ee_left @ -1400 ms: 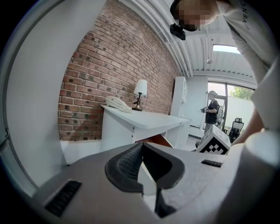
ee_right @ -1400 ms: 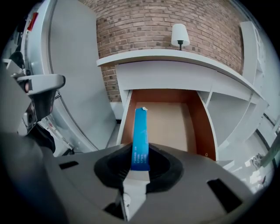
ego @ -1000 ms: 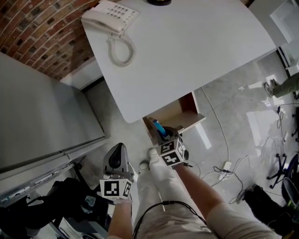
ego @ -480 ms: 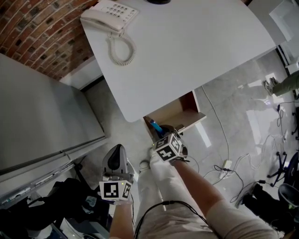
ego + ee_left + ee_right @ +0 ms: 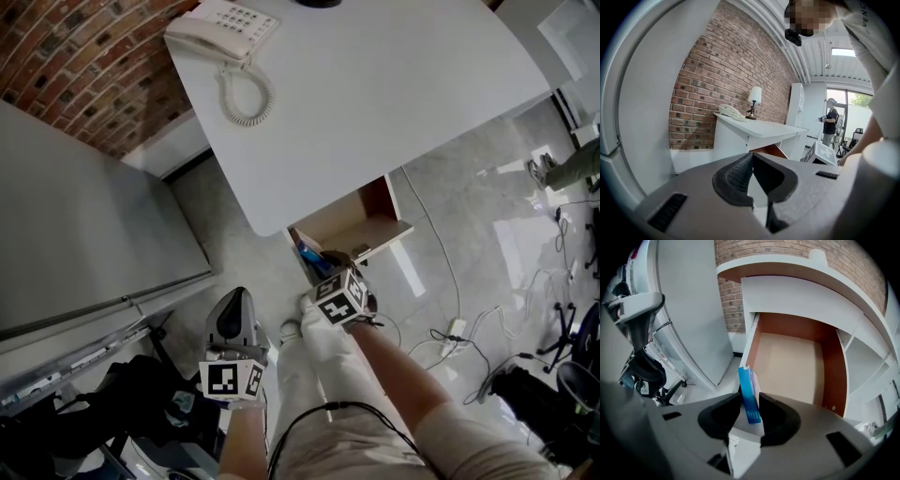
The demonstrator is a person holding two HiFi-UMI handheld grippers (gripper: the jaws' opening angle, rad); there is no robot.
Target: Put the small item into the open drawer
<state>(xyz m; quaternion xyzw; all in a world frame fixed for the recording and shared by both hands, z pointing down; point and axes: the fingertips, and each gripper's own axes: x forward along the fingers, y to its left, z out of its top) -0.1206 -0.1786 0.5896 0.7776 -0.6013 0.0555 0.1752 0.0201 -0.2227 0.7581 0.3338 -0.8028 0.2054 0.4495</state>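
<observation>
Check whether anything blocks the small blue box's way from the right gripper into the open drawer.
Nothing visible does. The blue box stands upright between the jaws of the right gripper, which have just been opening, at the near edge of the drawer. The drawer floor beyond it shows no other item.

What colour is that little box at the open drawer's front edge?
Blue, with a paler face. The small box shows best in the right gripper view.

Telephone (image 5: 220, 30) on desk (image 5: 375, 94), drawer (image 5: 356, 225) open below desk's near edge, box (image 5: 749, 390) at drawer's left wall
</observation>
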